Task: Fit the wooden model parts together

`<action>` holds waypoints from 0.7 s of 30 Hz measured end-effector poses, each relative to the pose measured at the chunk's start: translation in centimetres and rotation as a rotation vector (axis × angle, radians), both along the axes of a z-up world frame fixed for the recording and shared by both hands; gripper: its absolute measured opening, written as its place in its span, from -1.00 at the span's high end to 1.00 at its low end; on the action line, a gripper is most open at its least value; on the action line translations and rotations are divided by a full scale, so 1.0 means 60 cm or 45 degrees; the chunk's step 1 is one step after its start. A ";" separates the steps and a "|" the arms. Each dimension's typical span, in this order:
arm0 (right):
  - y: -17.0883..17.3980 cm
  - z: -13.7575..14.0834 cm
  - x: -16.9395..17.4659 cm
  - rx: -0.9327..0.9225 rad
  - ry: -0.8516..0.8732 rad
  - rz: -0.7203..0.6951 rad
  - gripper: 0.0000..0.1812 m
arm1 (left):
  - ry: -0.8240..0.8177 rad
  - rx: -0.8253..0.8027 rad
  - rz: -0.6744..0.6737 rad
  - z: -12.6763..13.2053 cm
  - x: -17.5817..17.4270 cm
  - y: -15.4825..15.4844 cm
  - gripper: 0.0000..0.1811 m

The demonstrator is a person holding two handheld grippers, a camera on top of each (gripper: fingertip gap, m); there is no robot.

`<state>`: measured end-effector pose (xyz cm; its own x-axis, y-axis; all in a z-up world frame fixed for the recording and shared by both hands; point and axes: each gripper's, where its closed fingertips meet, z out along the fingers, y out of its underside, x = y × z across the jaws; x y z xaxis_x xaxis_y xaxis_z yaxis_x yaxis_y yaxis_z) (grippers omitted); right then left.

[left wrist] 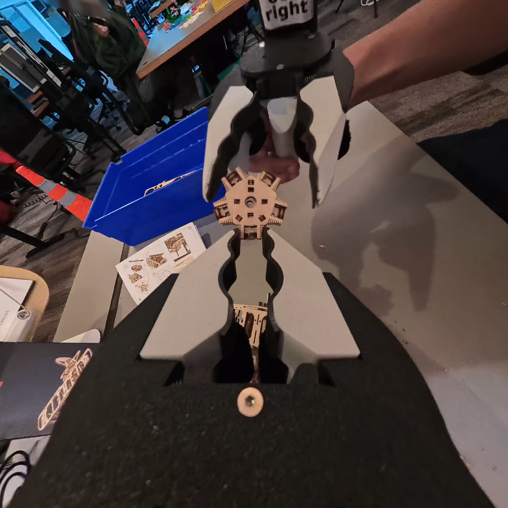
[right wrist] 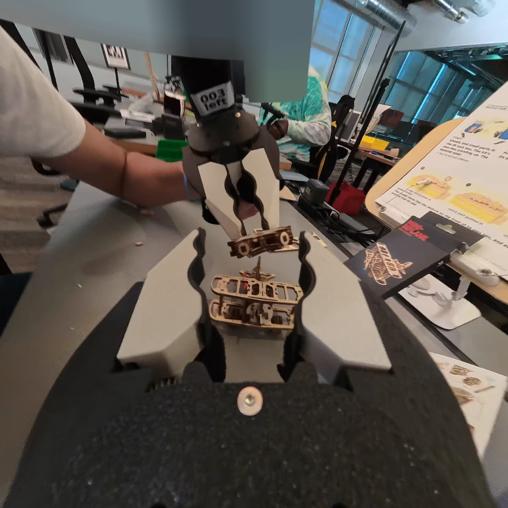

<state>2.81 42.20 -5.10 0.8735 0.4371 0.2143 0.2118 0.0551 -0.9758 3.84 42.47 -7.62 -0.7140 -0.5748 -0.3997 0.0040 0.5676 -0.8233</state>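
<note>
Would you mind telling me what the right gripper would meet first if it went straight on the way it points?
Probably the wooden biplane, sitting between the open right gripper's fingers; the left gripper's round engine part hangs beyond.

This is a shared workroom, part lab and part office. Long wood-edged counters point(left wrist: 176, 46) stand in rows with black swivel chairs point(right wrist: 96, 94) pushed up to them, and a person in a patterned green top point(right wrist: 305, 129) sits working at one. Tall windows point(right wrist: 349, 60) line the far wall under bare ceiling ducts point(right wrist: 406, 12). A blue plastic bin point(left wrist: 148, 192) sits on the grey counter point(left wrist: 412, 275), an instruction poster point(right wrist: 450, 176) leans nearby, and an orange-striped barrier point(left wrist: 55, 192) crosses the floor.
</note>
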 end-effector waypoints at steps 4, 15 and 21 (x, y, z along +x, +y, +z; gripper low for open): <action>0.003 -0.006 0.003 0.010 -0.100 -0.038 0.44 | 0.011 0.023 -0.004 -0.009 0.000 -0.002 0.85; -0.003 -0.048 0.012 -0.081 -0.277 -0.096 0.50 | 0.075 0.080 -0.029 -0.039 0.001 -0.004 0.85; -0.006 -0.075 0.018 -0.131 -0.249 -0.156 0.51 | 0.194 0.125 -0.042 -0.078 0.001 -0.003 0.67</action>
